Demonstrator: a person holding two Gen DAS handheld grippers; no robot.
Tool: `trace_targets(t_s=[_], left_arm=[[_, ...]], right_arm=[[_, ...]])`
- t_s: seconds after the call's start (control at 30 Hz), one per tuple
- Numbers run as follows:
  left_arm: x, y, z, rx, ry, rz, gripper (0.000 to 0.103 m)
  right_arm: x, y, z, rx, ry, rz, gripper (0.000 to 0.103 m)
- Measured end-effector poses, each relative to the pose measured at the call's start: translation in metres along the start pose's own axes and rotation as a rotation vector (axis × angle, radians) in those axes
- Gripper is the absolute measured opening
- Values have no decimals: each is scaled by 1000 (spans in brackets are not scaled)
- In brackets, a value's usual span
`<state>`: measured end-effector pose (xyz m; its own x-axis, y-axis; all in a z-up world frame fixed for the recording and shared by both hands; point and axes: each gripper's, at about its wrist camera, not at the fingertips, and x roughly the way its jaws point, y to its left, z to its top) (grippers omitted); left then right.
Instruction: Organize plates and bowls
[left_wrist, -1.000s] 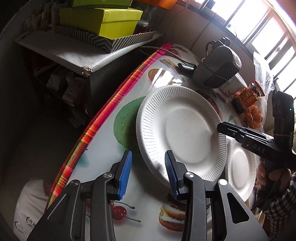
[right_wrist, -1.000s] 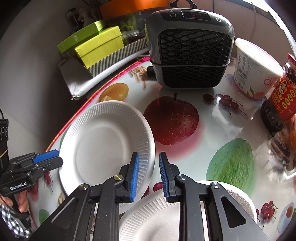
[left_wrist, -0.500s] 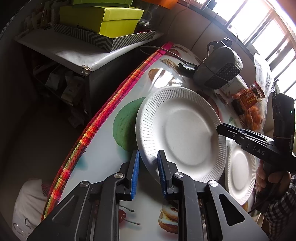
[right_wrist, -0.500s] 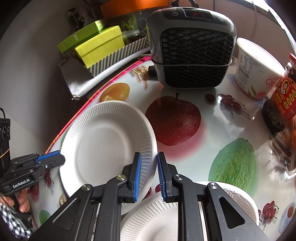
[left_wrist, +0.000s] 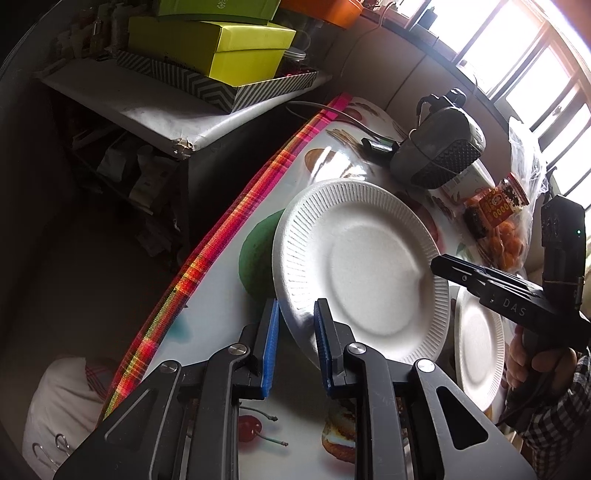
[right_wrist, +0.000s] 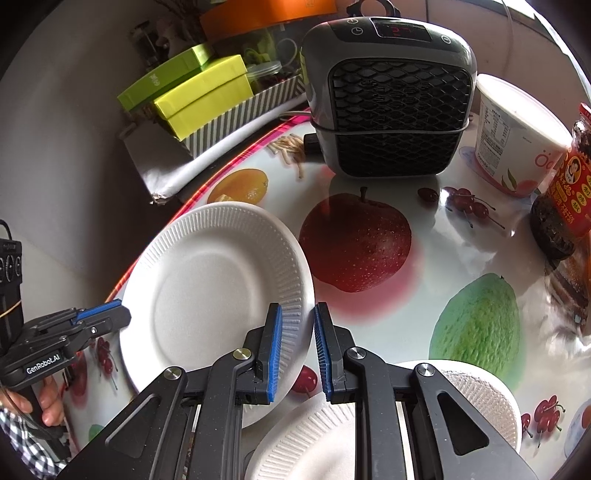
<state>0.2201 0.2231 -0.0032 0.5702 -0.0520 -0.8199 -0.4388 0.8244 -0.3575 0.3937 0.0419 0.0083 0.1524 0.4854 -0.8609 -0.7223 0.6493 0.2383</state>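
A large white paper plate (left_wrist: 362, 266) lies tilted on the fruit-print tablecloth (left_wrist: 221, 299); it also shows in the right wrist view (right_wrist: 218, 291). My left gripper (left_wrist: 295, 347) straddles its near rim, jaws narrowly apart around the edge. My right gripper (right_wrist: 298, 347) straddles the opposite rim in the same way. A smaller white paper plate (left_wrist: 480, 350) lies beyond, and shows under the right gripper in the right wrist view (right_wrist: 314, 443). A white ribbed bowl (right_wrist: 480, 398) sits beside it.
A grey heater (right_wrist: 391, 107) stands at the back of the table. A white tub (right_wrist: 513, 140) and a red-labelled jar (right_wrist: 565, 195) stand at the right. Yellow-green boxes (left_wrist: 218, 48) sit on a side shelf past the plaid table edge (left_wrist: 207, 254).
The left gripper has closed from wide open down onto the plate's rim. The right gripper has kept its narrow gap at the other rim. The plate's left side has lifted slightly.
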Motion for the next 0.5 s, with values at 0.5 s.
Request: trace_targets(t_s=[0.5], left_arm=[[-19, 12, -1, -11, -27, 9, 20]], right_arm=[[-5, 19, 1, -16, -7, 19, 17]])
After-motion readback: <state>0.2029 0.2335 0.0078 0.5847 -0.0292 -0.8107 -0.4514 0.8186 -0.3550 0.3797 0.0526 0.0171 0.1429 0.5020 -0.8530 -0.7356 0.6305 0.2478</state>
